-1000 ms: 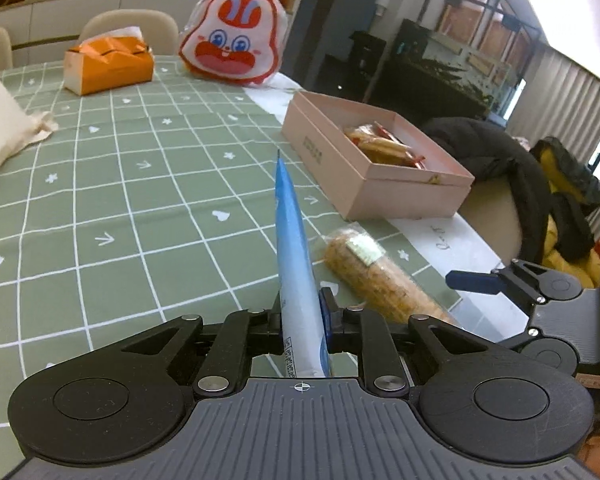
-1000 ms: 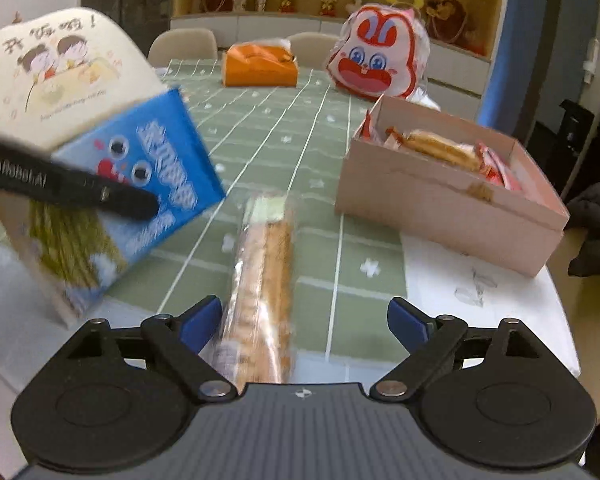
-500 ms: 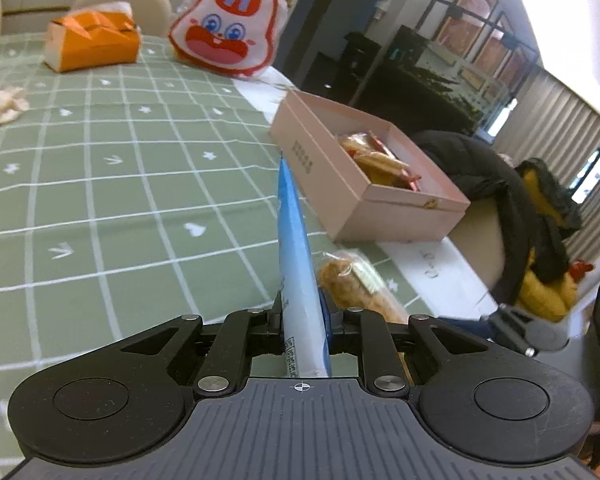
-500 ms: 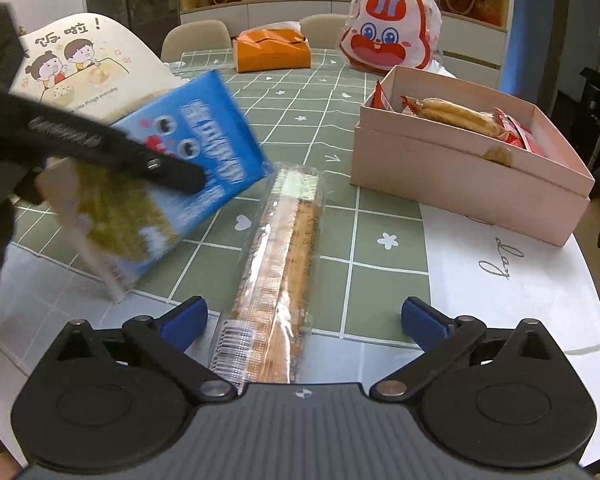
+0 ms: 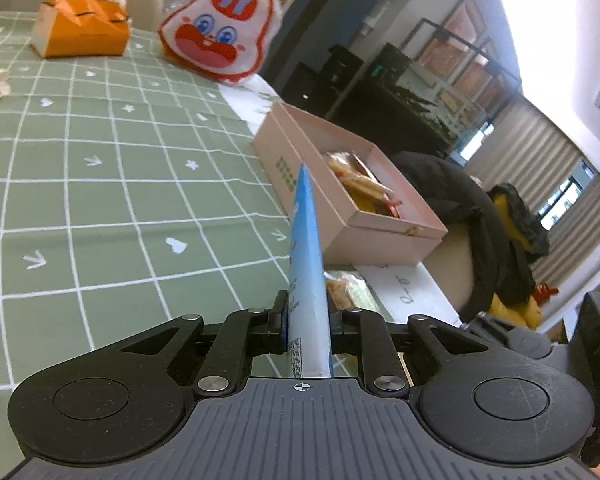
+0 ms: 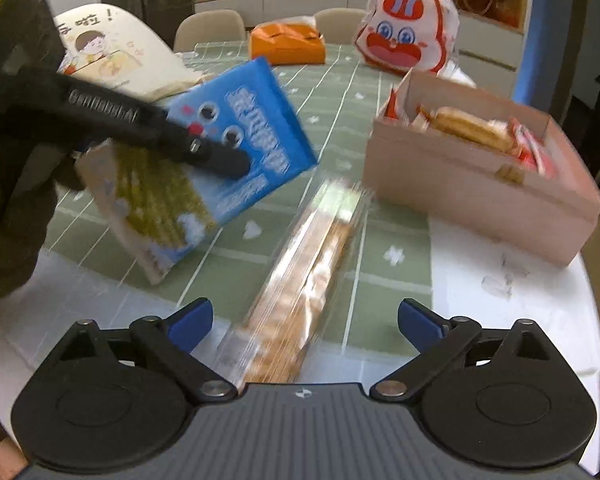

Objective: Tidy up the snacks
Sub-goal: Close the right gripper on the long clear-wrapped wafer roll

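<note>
Partway through. Pink open cardboard box (image 6: pixel 480 184), right of the right-wrist frame, already holds several wrapped snacks. Two remain outside it.

Left hand-held gripper (image 5: pixel 308 320) pinches a flat blue-and-white snack packet (image 6: pixel 204 168) printed with cartoon eyes; it is held clear of the green checked counter (image 5: pixel 100 184), left of frame, not yet over the box.

Long clear-wrapped biscuit sleeve (image 6: pixel 300 280) lies on the counter, centre frame, near end between the fingers of the right hand-held gripper (image 6: pixel 304 320). Its jaws are spread wide, just closing, pads not touching.
</note>
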`<state>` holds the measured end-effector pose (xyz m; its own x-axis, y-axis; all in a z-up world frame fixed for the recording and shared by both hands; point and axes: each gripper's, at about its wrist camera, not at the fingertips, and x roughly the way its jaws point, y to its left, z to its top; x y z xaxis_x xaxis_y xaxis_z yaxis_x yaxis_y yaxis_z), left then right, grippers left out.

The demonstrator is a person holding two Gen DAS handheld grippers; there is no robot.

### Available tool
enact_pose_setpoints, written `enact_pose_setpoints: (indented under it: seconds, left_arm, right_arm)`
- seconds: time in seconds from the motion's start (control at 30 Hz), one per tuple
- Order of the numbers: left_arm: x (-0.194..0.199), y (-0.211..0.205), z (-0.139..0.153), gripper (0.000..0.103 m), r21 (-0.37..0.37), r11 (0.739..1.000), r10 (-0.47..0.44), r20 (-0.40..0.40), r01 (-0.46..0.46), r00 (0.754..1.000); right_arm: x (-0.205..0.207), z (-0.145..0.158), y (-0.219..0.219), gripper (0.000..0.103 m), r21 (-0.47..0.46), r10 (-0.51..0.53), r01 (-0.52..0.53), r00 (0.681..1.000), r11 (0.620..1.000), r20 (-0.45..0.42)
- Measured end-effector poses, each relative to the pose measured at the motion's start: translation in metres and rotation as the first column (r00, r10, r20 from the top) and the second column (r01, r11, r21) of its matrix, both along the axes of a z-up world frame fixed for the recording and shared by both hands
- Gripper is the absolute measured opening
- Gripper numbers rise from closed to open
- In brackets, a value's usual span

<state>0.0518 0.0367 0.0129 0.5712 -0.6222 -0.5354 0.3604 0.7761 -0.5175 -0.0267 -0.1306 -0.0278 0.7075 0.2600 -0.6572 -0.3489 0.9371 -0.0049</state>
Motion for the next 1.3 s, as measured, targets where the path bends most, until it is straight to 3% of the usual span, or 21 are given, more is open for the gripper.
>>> enact_pose_setpoints:
  seconds: [0.13, 0.27, 0.73, 0.93, 1.3]
  left_arm:
    - [0.004, 0.012, -0.006, 0.018, -0.067, 0.997, 0.025, -0.059, -0.029, 0.998]
    - [0.004, 0.018, -0.009, 0.018, -0.106, 0.993, 0.033, -0.084, -0.042, 0.996]
    - [-0.001, 0.008, -0.011, 0.018, -0.084, 0.996, 0.000, -0.054, -0.005, 0.999]
    - [-0.005, 0.012, -0.010, 0.018, -0.116, 0.993, 0.019, -0.047, -0.025, 0.999]
    - [-0.014, 0.004, -0.003, 0.018, -0.078, 0.997, -0.009, -0.011, 0.008, 1.000]
  right_arm:
    - [0.012, 0.010, 0.005, 0.093, -0.052, -0.025, 0.027, 0.999, 0.998, 0.034]
    - [0.020, 0.013, 0.001, 0.091, -0.046, -0.050, 0.050, 0.999, 0.998, 0.008]
    - [0.008, 0.008, -0.016, 0.091, -0.007, -0.111, 0.111, 0.994, 0.994, 0.016]
    - [0.003, 0.011, -0.027, 0.091, 0.036, -0.168, 0.167, 0.986, 0.985, 0.014]
    - [0.006, 0.019, -0.006, 0.091, 0.037, -0.176, 0.174, 0.982, 0.984, 0.063]
